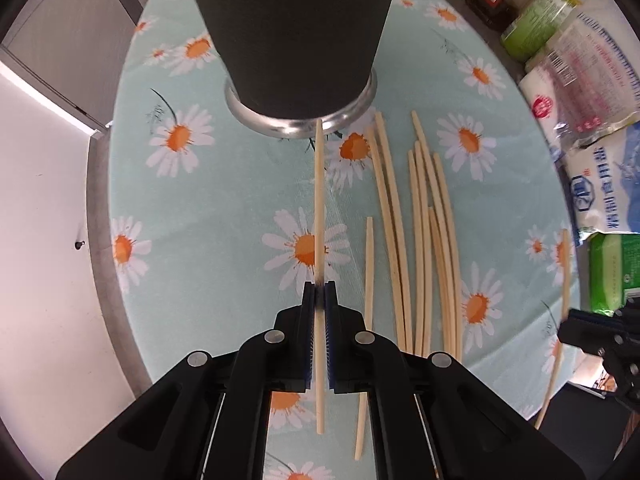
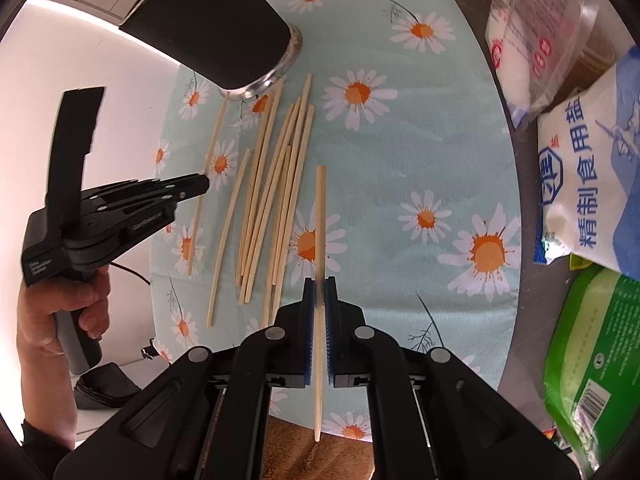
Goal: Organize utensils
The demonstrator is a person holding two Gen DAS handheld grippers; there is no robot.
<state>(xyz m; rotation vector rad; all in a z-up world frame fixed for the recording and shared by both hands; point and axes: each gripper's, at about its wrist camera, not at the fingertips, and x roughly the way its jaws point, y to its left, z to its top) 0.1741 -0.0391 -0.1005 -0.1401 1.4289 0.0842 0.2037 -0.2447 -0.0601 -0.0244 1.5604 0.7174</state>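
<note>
My left gripper (image 1: pixel 319 290) is shut on a pale wooden chopstick (image 1: pixel 319 200) that points at the base of a tall black cup (image 1: pixel 296 32) with a silver foot. My right gripper (image 2: pixel 319 285) is shut on another chopstick (image 2: pixel 320 216), held above the daisy tablecloth (image 2: pixel 400 152). Several loose chopsticks (image 1: pixel 424 232) lie in a pile on the cloth right of the left gripper; the pile also shows in the right wrist view (image 2: pixel 272 200). The right wrist view shows the left gripper (image 2: pixel 202 185) from the side near the cup (image 2: pixel 212 28).
Bags of salt (image 2: pixel 592 184), a green packet (image 2: pixel 592 352) and white packets (image 2: pixel 532 32) line the right edge of the round table. Bottles and jars (image 1: pixel 532 20) stand at the back right. A white wall is on the left.
</note>
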